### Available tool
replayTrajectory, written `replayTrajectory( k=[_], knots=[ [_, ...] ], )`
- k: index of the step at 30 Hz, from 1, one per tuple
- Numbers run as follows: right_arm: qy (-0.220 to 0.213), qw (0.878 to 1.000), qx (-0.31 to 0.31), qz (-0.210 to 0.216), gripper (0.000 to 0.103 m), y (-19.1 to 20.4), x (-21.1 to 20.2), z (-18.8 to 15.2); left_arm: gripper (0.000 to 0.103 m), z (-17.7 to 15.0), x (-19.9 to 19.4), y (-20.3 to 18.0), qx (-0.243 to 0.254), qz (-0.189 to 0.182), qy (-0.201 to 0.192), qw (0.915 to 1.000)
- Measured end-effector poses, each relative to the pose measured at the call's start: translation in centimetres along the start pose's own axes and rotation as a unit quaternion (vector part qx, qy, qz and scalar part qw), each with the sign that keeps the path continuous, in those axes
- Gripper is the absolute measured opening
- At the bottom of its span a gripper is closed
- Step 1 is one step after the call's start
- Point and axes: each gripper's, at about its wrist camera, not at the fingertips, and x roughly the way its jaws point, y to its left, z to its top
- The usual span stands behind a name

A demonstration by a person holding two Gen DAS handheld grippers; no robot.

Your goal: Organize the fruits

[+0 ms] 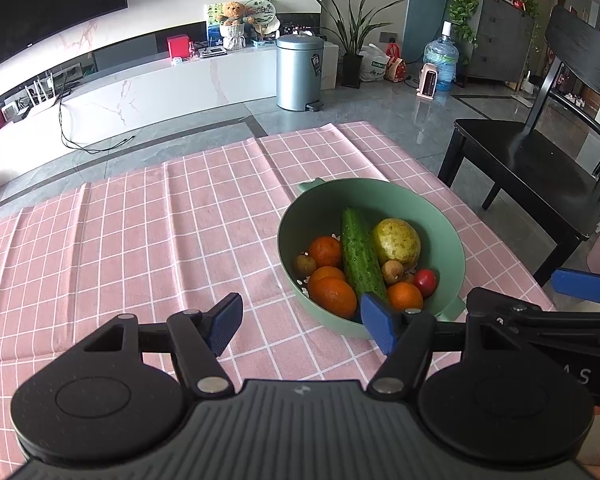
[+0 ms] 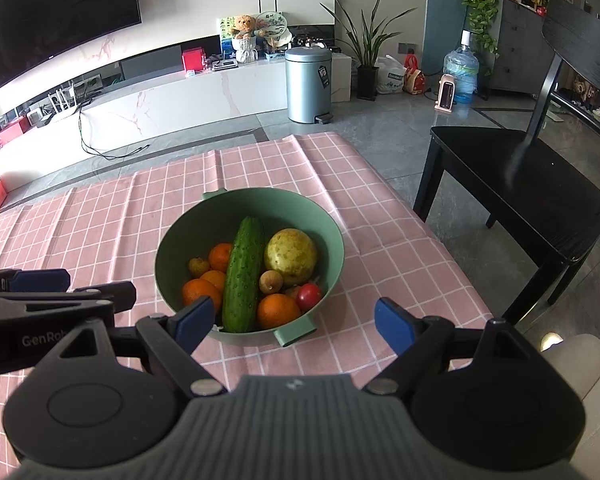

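A green bowl sits on the pink checked tablecloth. It holds a cucumber, a yellow-green pear, several oranges, a red tomato and small brown fruits. My left gripper is open and empty, just left of and before the bowl. My right gripper is open and empty, above the bowl's near rim. Each gripper shows at the edge of the other's view.
A black chair stands right of the table. Beyond the table's far edge are grey floor, a metal bin, a white TV cabinet and a water bottle.
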Motion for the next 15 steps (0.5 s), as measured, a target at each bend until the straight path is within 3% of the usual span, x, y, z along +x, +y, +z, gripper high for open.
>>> replayTrajectory(
  k=[15],
  knots=[
    [0.003,1.0,0.001,0.0,0.084,-0.09,-0.02,-0.15,0.08,-0.09,0.23,-0.11,0.001,-0.001,0.004,1.0]
  ],
)
